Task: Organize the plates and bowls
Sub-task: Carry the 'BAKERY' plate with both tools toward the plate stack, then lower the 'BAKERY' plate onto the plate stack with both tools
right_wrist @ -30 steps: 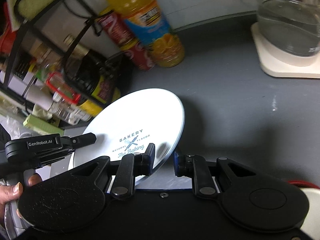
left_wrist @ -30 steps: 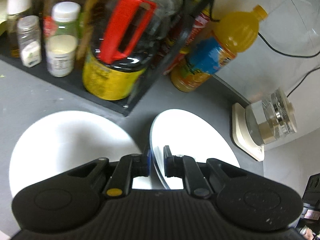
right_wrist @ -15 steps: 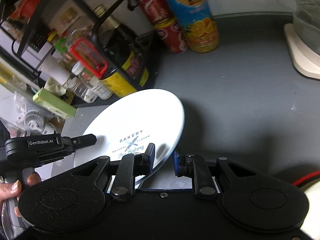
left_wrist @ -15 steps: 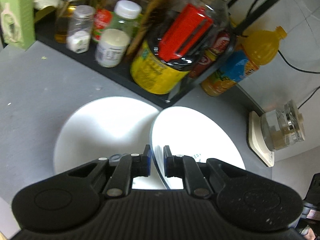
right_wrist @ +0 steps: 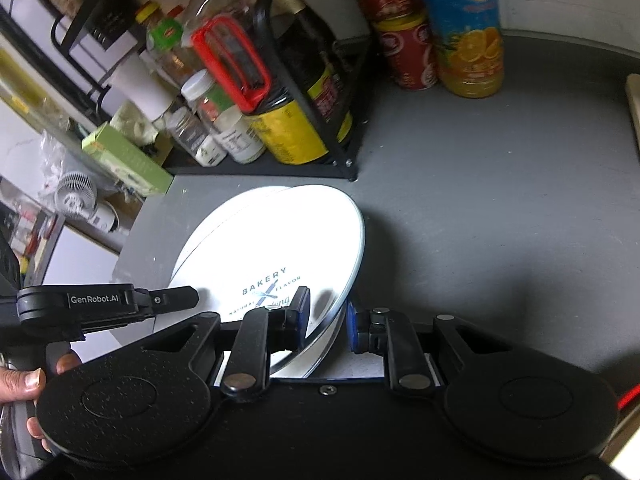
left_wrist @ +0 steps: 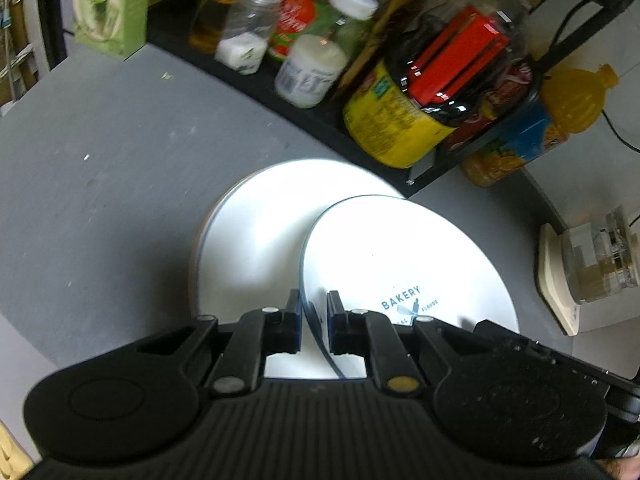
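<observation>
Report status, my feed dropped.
Left gripper and right gripper both pinch the BAKERY plate, tilted over the plate beneath. Rack close.

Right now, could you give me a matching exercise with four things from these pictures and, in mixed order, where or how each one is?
Things:
1. BAKERY plate
2. plain white plate
3. orange juice bottle
4. green box

Place or state:
a. lying flat on the grey counter
b. standing beside the red cans
c. tilted, partly over another plate
d. at the left end of the black rack

Pairs: 1-c, 2-a, 3-b, 4-d
</observation>
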`<control>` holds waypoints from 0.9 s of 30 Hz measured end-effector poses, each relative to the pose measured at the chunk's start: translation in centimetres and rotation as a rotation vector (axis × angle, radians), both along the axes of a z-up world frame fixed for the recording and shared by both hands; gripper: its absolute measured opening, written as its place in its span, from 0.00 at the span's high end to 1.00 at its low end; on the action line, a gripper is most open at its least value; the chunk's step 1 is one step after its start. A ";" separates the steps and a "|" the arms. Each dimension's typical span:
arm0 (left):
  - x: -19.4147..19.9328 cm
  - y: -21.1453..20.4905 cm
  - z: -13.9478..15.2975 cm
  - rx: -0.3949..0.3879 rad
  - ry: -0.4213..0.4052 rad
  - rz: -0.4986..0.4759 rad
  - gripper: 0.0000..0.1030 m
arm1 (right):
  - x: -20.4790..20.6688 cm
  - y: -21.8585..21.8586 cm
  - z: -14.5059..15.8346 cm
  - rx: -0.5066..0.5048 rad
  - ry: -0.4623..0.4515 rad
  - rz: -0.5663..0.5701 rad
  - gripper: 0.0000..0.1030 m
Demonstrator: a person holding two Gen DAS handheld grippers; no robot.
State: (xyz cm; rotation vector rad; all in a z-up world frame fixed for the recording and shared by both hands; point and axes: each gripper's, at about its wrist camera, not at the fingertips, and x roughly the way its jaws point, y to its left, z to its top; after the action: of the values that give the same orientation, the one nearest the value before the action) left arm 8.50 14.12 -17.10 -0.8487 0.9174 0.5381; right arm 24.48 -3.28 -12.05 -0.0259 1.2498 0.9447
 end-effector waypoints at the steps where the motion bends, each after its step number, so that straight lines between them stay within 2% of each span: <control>1: -0.2 0.0 -0.2 -0.002 0.004 0.003 0.90 | -0.1 0.2 -0.1 -0.003 -0.002 0.005 0.81; 11: -0.6 0.3 -1.9 -0.019 0.038 0.005 0.90 | -1.1 1.4 -0.9 -0.048 -0.019 0.024 0.83; 20: 0.2 0.4 -3.2 -0.008 0.073 -0.011 0.87 | -1.1 1.5 -1.7 -0.076 -0.021 -0.008 0.91; 27: 1.0 0.4 -3.2 0.015 0.097 -0.037 0.86 | -1.1 1.7 -1.8 -0.084 -0.032 -0.009 0.92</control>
State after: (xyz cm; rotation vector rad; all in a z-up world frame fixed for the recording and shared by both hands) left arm 9.48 14.54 -20.34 -0.7965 1.0144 0.5572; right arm 23.37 -1.58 -13.83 -0.1011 1.2583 0.8808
